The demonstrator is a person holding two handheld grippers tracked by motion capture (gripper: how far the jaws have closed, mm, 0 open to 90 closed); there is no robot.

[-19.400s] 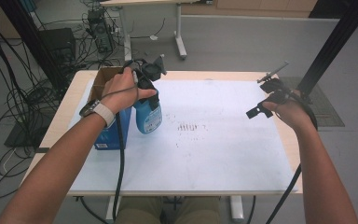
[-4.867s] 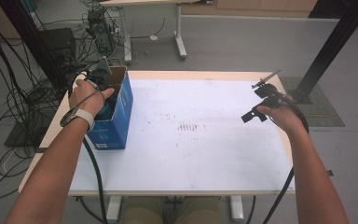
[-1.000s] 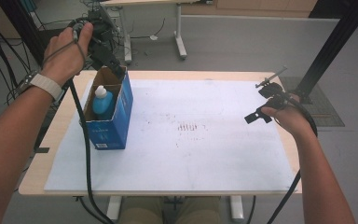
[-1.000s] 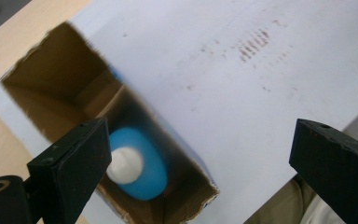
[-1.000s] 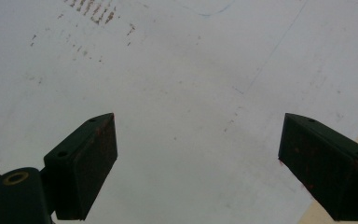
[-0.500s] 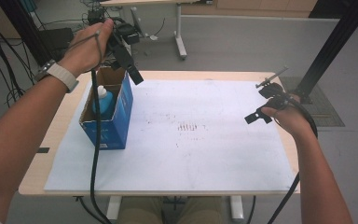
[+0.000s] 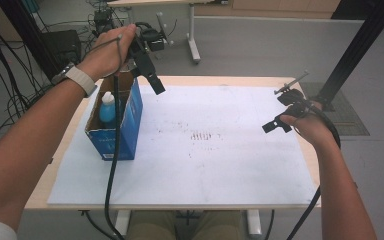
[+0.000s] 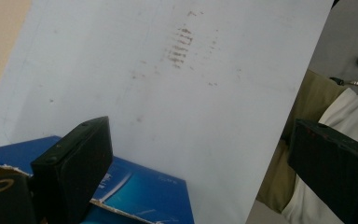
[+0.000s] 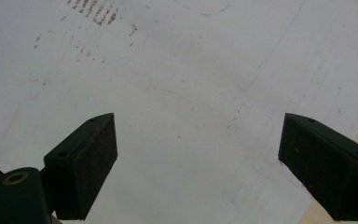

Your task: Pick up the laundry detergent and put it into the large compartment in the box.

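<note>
An open blue cardboard box (image 7: 126,125) stands at the left of the table, and a blue spray bottle with a white top (image 7: 108,110) stands upright inside it. My left gripper (image 7: 149,75) is raised above the box's far end, tilted down toward the table, open and empty. In the left gripper view its jaws (image 8: 200,168) are spread wide over the box's edge (image 8: 140,186) and the white sheet (image 8: 168,93). My right gripper (image 7: 283,106) hovers open over the sheet's right edge, with nothing between its jaws (image 9: 198,163).
A white sheet (image 7: 210,155) with brown smudges (image 7: 202,136) covers most of the wooden table (image 7: 220,80). Cables and dark equipment (image 7: 60,45) lie on the floor at the left. A black post (image 7: 352,55) rises at the right. Another table's legs (image 7: 192,35) stand behind.
My left gripper has risen out of the box and swung right, empty, leaving the bottle standing inside. My right gripper has stayed where it was.
</note>
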